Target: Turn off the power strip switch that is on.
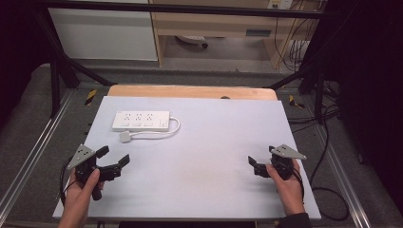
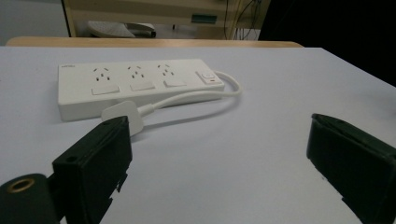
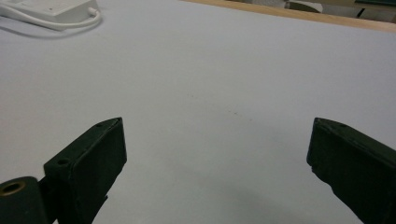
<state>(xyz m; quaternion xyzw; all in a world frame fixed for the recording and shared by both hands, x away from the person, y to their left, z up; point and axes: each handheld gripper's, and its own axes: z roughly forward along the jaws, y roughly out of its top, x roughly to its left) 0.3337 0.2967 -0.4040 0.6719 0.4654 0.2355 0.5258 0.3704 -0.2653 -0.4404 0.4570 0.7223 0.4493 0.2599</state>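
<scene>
Table (image 1: 199, 156) pale grey, power strip (image 1: 141, 120) resting

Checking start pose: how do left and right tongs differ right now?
The left tongs sit near the power strip and its plug; the right tongs sit far from it. The left tongs face the strip; the right tongs face bare table. Both are open and hold nothing.

Pale grey table (image 1: 199, 156) bearing a white three-outlet power strip (image 1: 141, 120) with its looped cord and plug (image 1: 125, 137) beside it.
</scene>
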